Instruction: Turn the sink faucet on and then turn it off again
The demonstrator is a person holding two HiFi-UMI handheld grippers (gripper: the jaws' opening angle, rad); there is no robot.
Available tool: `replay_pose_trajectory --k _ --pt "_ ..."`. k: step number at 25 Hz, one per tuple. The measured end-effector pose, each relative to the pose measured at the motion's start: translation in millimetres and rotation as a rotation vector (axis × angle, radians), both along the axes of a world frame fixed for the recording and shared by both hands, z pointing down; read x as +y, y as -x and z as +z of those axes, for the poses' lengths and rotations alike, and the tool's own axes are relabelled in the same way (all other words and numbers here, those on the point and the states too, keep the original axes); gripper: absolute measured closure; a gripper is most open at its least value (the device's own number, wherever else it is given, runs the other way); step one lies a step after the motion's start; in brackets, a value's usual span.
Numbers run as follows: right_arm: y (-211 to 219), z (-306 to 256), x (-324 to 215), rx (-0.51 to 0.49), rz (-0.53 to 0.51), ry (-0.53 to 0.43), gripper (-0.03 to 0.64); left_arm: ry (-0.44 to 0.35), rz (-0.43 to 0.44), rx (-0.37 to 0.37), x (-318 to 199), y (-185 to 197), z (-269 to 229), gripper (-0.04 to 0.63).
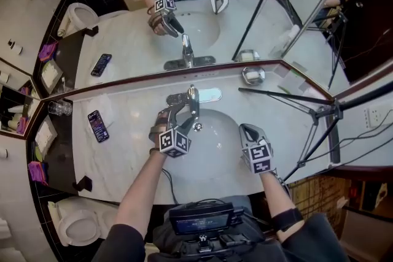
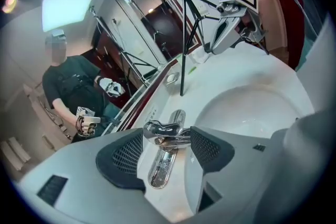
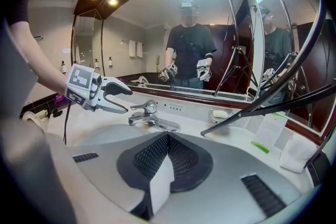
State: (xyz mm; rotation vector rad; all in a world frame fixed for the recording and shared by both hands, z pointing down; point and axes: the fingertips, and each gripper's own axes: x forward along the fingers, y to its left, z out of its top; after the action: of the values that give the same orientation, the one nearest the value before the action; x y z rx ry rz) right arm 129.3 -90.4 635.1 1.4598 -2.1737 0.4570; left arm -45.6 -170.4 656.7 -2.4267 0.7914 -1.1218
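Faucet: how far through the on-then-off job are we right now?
Done: nothing that shows; no water is visible running into the basin. In hand: the left gripper is open with the faucet handle between its pads, not visibly clamped. The right gripper is shut and empty, beside the basin. Left: grip the handle, turn the water on, then off.

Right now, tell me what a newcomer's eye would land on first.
The left gripper, jaws wide open either side of the chrome faucet at the basin's back edge. Beside it the right gripper hangs shut by the white sink's rim, and the wall mirror doubles everything.
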Motion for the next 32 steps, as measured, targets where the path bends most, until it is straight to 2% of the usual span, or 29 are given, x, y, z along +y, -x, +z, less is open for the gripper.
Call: replay_pose_trajectory --k 6,14,19,21,24,29,32 --pt "-12 6 4 0.002 0.026 0.017 0.597 0.030 0.011 -0.025 -13 -11 17 0.313" --pt "-19 11 4 -0.002 0.047 0.024 0.597 0.058 -0.020 -0.033 -30 -25 30 0.313" --pt "-30 18 4 0.001 0.062 0.020 0.597 0.062 -0.008 -0.029 -39 -31 40 0.322" --pt "-34 20 5 0.007 0.067 0.020 0.597 0.053 -0.010 -0.024 -40 -33 37 0.345" --pt "-29 15 5 -0.008 0.067 0.030 0.596 0.058 -0.024 -0.014 -37 -33 38 0.431" --pt "-27 18 4 -0.012 0.059 0.031 0.597 0.072 -0.032 -0.004 -39 -32 37 0.445" --pt "-25 17 4 -0.014 0.054 0.034 0.597 0.075 -0.058 0.030 -46 -32 28 0.474"
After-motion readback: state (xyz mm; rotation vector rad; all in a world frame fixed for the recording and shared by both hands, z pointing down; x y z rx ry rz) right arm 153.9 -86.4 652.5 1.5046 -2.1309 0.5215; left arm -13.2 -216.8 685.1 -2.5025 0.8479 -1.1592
